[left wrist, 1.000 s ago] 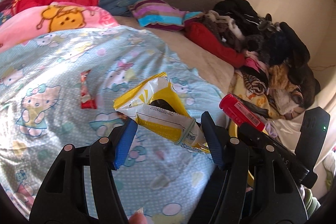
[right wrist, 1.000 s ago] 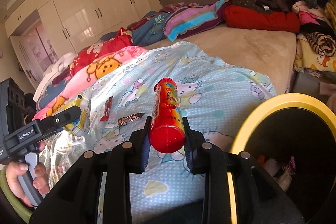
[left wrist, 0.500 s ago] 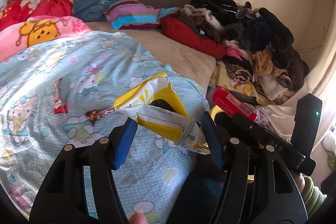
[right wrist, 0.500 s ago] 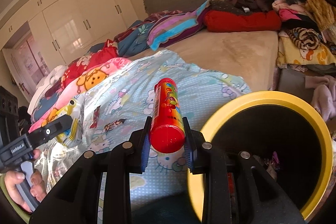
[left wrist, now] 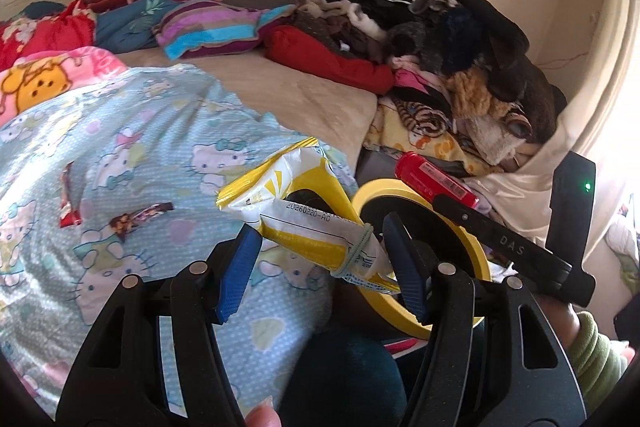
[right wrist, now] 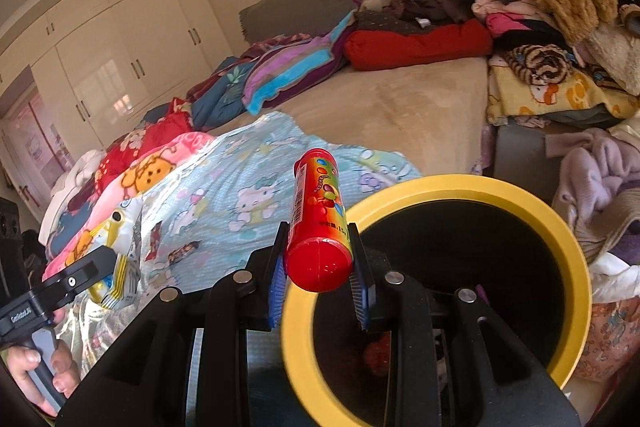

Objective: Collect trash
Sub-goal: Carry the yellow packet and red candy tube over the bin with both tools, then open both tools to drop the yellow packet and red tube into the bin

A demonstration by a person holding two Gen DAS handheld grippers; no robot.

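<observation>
Gripping a smooth red candy tube (right wrist: 318, 223), the right gripper (right wrist: 320, 281) hangs at the near rim of the round yellow-rimmed bin (right wrist: 560, 239), whose dark mouth stands open beside the bed's edge. The left gripper (left wrist: 320, 267) pinches a crinkled yellow-and-white snack bag (left wrist: 304, 211). Two small wrappers (left wrist: 140, 215) lie on the blue cartoon quilt (left wrist: 132, 131).

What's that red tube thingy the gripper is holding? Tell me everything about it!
The red tube is a glossy, plastic-looking candy tube with a rounded red end facing the camera. Its label shows colourful round sweets, yellow bands and a barcode. The right gripper clamps it near that end; its far end tilts upward. It hangs by the yellow bin's rim, beside the bed.
</observation>
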